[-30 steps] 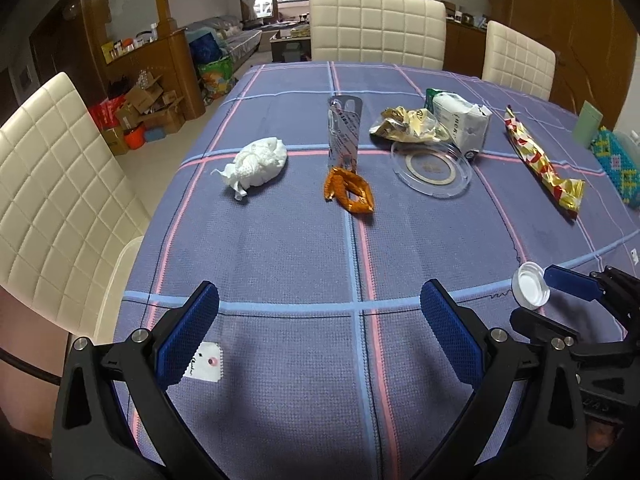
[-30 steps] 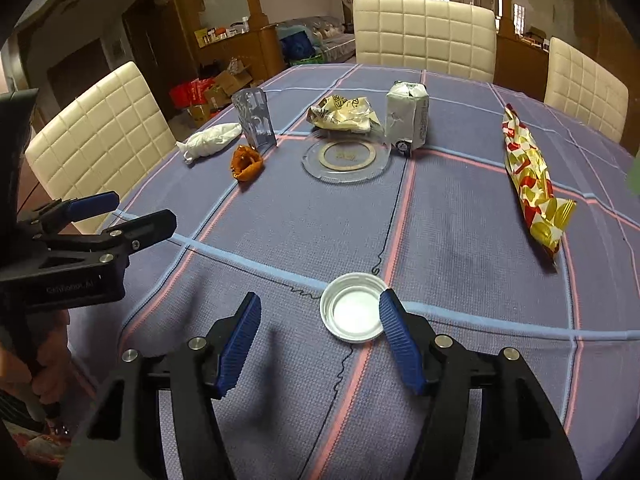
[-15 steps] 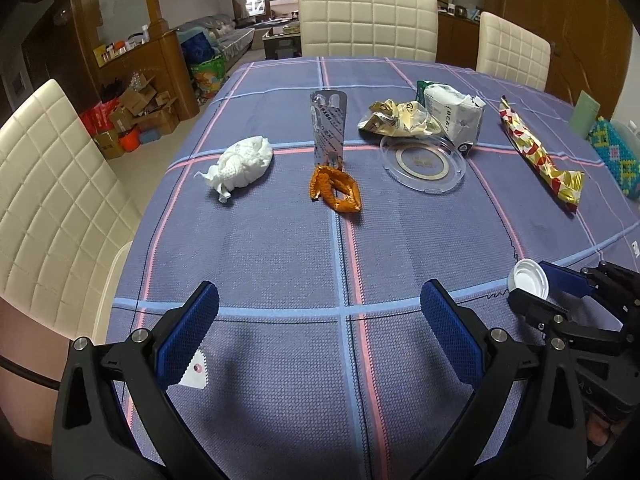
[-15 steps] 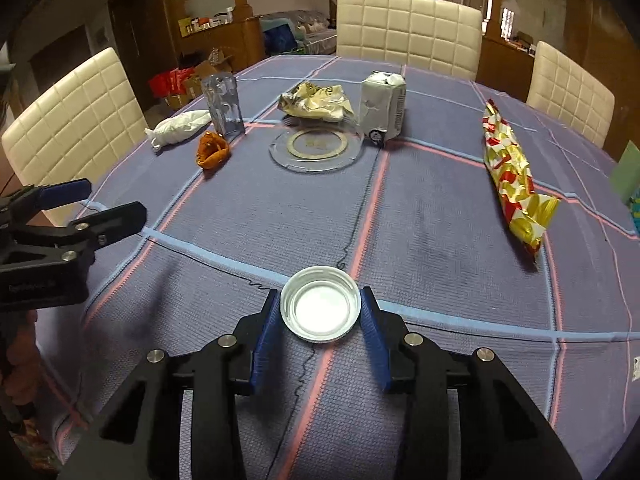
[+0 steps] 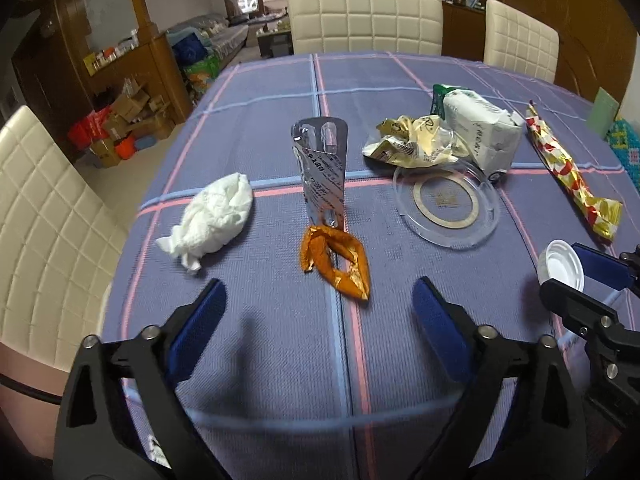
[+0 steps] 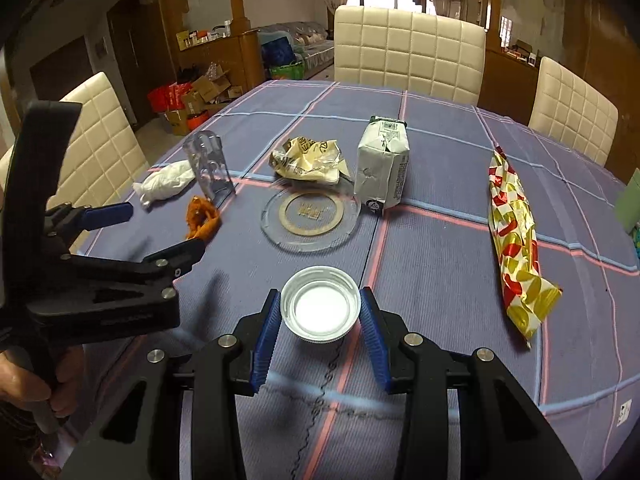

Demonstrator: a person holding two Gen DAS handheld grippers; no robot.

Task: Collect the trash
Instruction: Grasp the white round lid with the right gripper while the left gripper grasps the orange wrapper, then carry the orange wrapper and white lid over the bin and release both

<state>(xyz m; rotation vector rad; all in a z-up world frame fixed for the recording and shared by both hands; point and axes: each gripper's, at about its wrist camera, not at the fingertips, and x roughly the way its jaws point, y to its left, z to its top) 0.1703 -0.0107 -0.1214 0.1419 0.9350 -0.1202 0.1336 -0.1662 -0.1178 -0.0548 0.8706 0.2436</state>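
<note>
Over the checked tablecloth [image 5: 280,320], the left gripper [image 5: 318,308] is closing with nothing between its jaws, just short of the orange wrapper [image 5: 334,264], while the right gripper [image 6: 320,316] clamps the white cap [image 6: 320,307], half hidden by a finger in the left view.

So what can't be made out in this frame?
- Any trash bin: in neither view.
- Print on the white packet: too small, both views.
- Blister pack contents: glare, left wrist view.
- Green item: cut by the right edge, left wrist view.
</note>
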